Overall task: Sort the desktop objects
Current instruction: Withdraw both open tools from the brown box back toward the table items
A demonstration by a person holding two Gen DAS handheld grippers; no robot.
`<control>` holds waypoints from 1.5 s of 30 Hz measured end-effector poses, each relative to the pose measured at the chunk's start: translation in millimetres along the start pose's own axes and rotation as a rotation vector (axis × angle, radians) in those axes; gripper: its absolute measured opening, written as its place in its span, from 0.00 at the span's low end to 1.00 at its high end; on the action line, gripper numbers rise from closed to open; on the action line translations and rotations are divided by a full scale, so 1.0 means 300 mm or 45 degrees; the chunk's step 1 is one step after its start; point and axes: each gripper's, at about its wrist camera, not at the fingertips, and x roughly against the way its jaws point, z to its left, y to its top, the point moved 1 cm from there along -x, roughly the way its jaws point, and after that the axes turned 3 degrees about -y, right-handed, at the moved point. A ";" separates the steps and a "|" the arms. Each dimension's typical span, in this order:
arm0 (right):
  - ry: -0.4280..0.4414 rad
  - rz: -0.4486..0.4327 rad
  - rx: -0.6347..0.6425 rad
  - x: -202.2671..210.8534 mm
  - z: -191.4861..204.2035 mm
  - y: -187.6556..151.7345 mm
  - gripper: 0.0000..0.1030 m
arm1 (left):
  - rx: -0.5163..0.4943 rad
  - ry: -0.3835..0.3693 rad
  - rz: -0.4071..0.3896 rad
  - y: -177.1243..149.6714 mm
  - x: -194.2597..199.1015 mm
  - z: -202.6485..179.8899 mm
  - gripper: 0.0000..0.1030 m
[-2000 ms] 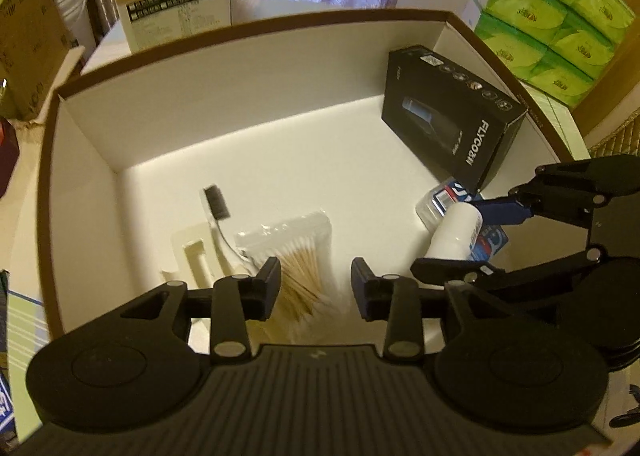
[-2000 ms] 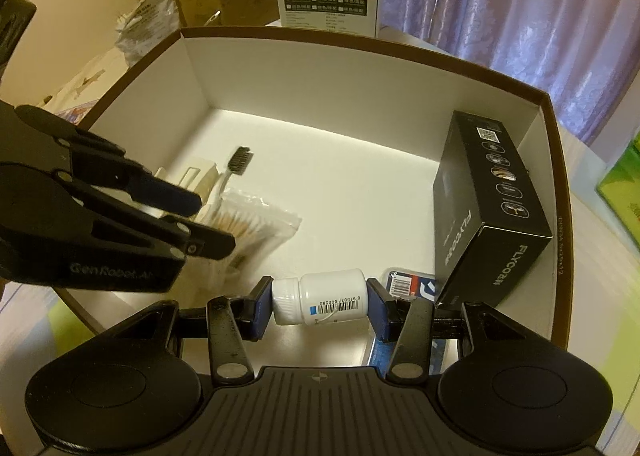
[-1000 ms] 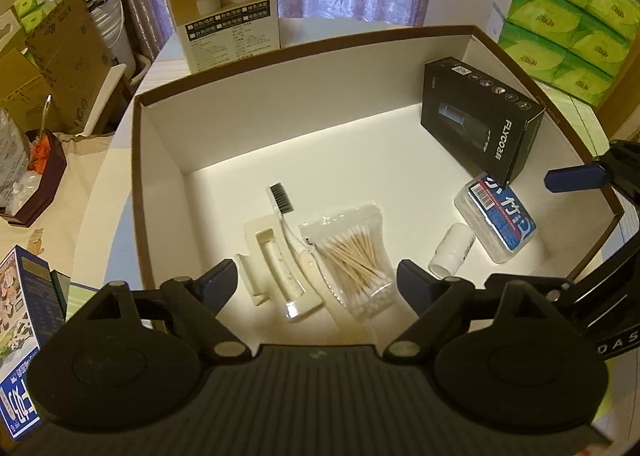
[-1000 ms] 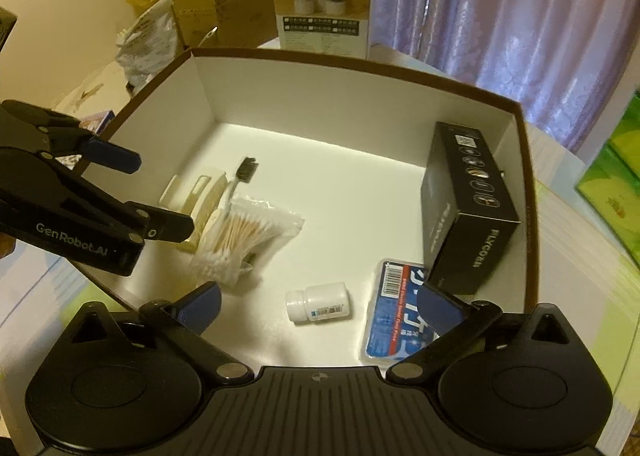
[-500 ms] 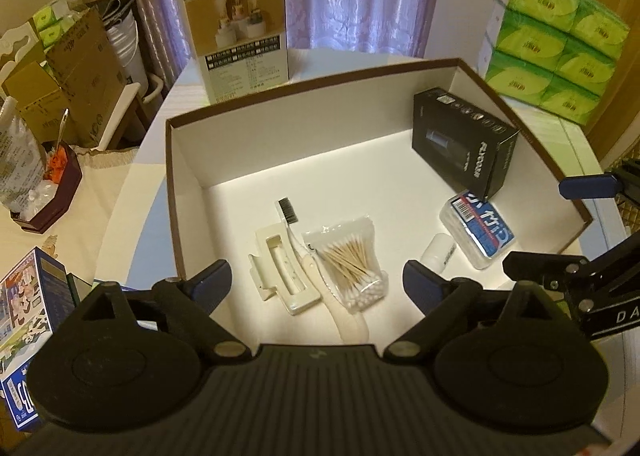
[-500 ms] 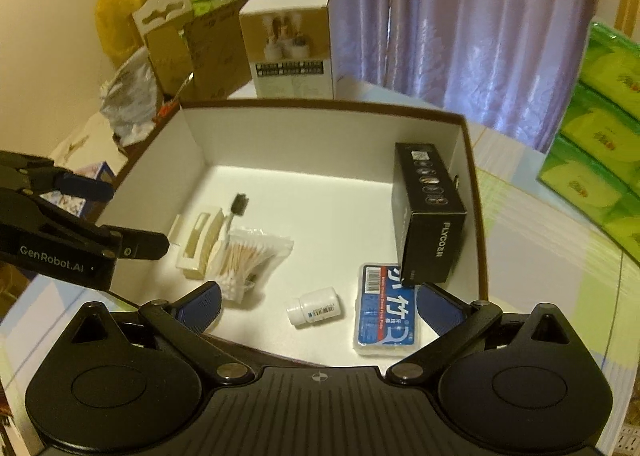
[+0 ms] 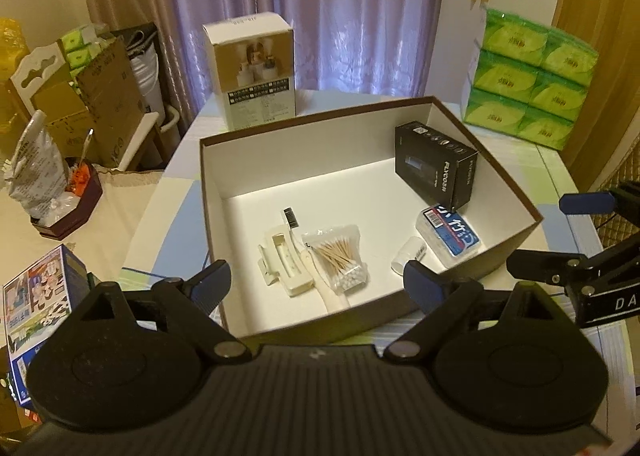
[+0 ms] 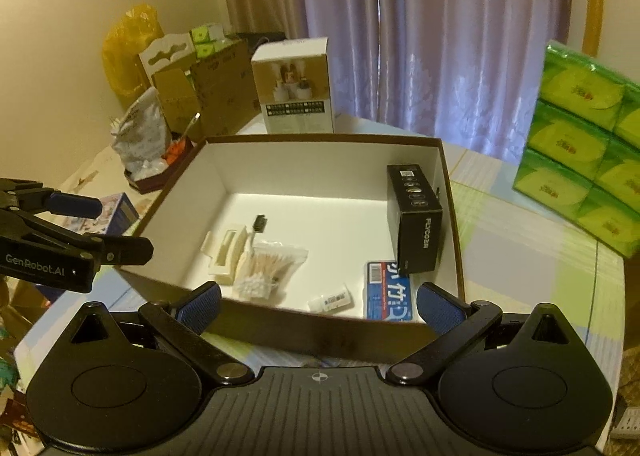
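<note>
A brown cardboard box (image 7: 516, 192) (image 8: 320, 326) with a white inside holds the sorted items. Inside lie a bag of cotton swabs (image 7: 340, 256) (image 8: 268, 262), a toothbrush with its cream case (image 7: 286, 260) (image 8: 230, 248), a small white pill bottle (image 7: 410, 252) (image 8: 332, 301), a blue-labelled clear pack (image 7: 450, 234) (image 8: 386, 292) and a black carton (image 7: 436, 168) (image 8: 416, 216). My left gripper (image 7: 318, 286) hovers open over the box's near wall, empty. My right gripper (image 8: 318, 304) is also open and empty, back from the near wall.
A tall white product box (image 7: 252, 68) (image 8: 296, 86) stands behind the brown box. Green tissue packs (image 7: 524, 80) (image 8: 588, 144) are stacked at the right. Cardboard cartons, a plastic bag and a dark tray (image 7: 68, 212) crowd the left. A blue printed box (image 7: 36, 316) sits near left.
The right gripper let go of the pill bottle, which now lies in the box. Both grippers opened wide and pulled up and back from the box.
</note>
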 end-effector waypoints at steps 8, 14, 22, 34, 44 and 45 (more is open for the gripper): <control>0.009 -0.087 -0.003 0.144 0.040 -0.079 0.98 | 0.001 0.030 -0.066 -0.079 0.135 -0.043 0.89; 0.024 -0.100 -0.024 0.223 0.053 -0.151 0.98 | 0.012 0.048 -0.078 -0.137 0.202 -0.080 0.89; 0.074 -0.097 -0.057 0.300 0.045 -0.235 0.98 | 0.008 0.069 -0.106 -0.202 0.277 -0.134 0.90; -0.011 -0.111 -0.045 0.410 0.029 -0.347 0.98 | -0.005 0.120 -0.167 -0.303 0.363 -0.225 0.99; -0.009 -0.081 -0.086 0.465 0.009 -0.433 0.98 | 0.003 0.113 -0.132 -0.381 0.397 -0.280 0.99; -0.003 -0.078 -0.096 0.472 0.008 -0.440 0.98 | 0.007 0.108 -0.125 -0.390 0.400 -0.287 0.99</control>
